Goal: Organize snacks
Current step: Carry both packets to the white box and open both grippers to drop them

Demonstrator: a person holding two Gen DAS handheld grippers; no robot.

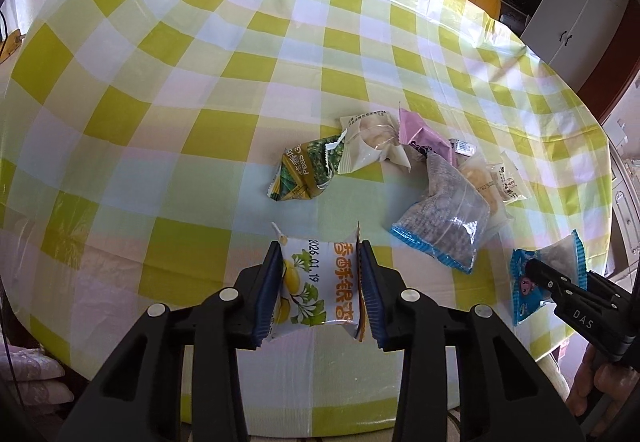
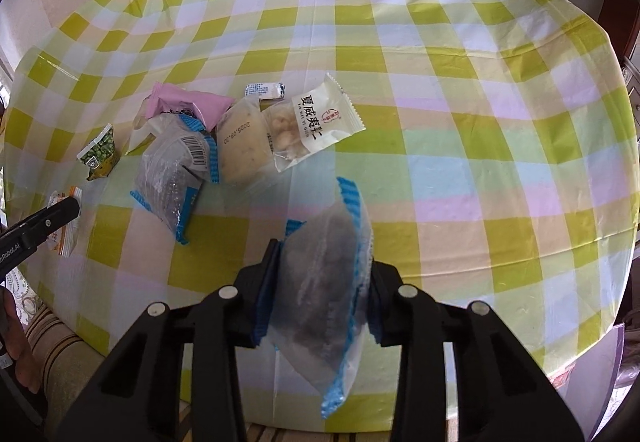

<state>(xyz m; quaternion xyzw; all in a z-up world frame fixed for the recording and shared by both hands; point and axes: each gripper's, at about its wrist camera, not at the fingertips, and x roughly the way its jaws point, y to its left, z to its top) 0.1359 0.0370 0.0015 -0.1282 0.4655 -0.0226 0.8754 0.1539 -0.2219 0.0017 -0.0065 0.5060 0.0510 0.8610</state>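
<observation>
With both pairs of tongs loaded, we're mid-sort: our left gripper [image 1: 319, 290] is clamped on the ginkgo snack packet [image 1: 314, 284] and our right gripper [image 2: 322, 292] on a blue-edged dark snack packet [image 2: 326, 282], both apparently just lifted. Next we need drop spots away from the snack pile [image 1: 424, 169], at about 1 o'clock from the left gripper. The checked tablecloth [image 1: 180, 81] lies bare from 9 to 12 o'clock, its near edge close below us.

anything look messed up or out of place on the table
Nothing spilled or torn that I can see. The snacks are just an untidy heap: the pink packet, a blue-edged packet and pale packets overlap one another, and the green pea packet is crumpled. Each gripper's jaws hold one packet.
</observation>
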